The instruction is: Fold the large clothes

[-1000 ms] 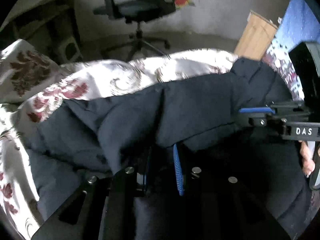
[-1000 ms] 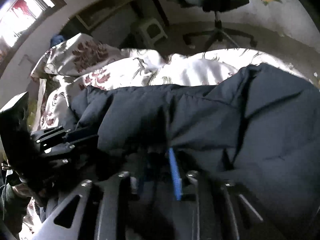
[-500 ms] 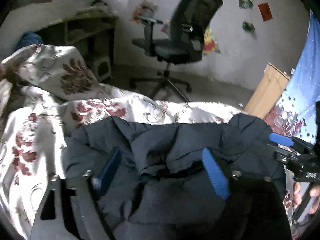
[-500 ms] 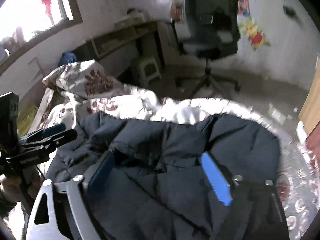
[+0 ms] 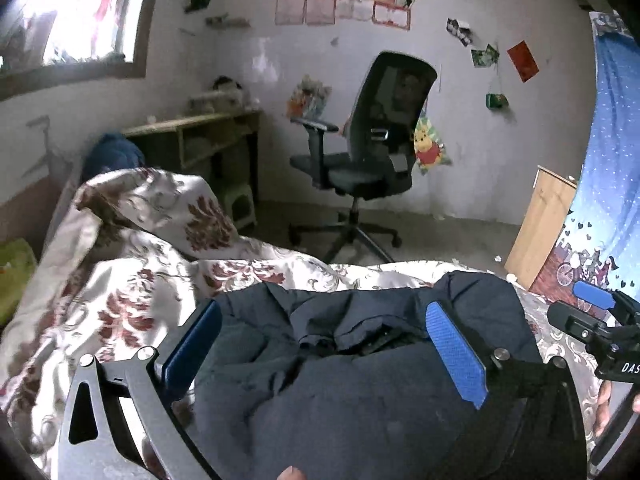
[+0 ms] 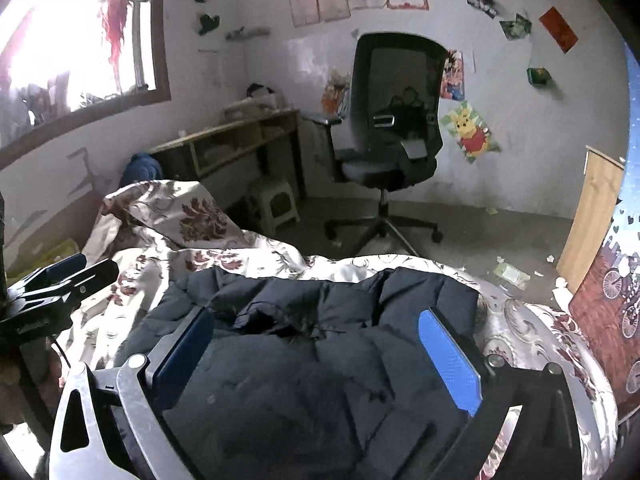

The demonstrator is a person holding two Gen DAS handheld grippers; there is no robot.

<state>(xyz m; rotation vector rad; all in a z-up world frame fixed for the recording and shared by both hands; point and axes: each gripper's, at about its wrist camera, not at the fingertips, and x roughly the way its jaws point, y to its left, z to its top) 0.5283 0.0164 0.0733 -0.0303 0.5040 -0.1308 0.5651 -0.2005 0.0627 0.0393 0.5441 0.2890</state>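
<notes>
A dark navy padded jacket (image 5: 360,380) lies bunched on a bed with a white quilt patterned in red flowers (image 5: 132,304). My left gripper (image 5: 322,312) hovers above the jacket, its jaws opening wide. The blue pads (image 5: 456,352) stand apart from the cloth and press on nothing. In the right wrist view the jacket (image 6: 320,380) fills the lower middle. My right gripper (image 6: 316,320) hangs over it, jaws also opening and holding nothing. Each gripper shows in the other's view: the right gripper (image 5: 592,316) at the far right, the left gripper (image 6: 60,284) at the far left.
Beyond the bed stand a black office chair (image 6: 396,136), a wooden desk (image 6: 236,140) under a window and a small stool (image 6: 276,200). A wooden board (image 5: 540,224) and a blue patterned curtain (image 5: 612,184) close off the right side. Scraps litter the floor.
Both grippers have let go of the jacket and spread from nearly shut to wide. Both have lifted up and away from it, so the room's far wall has come into view.
</notes>
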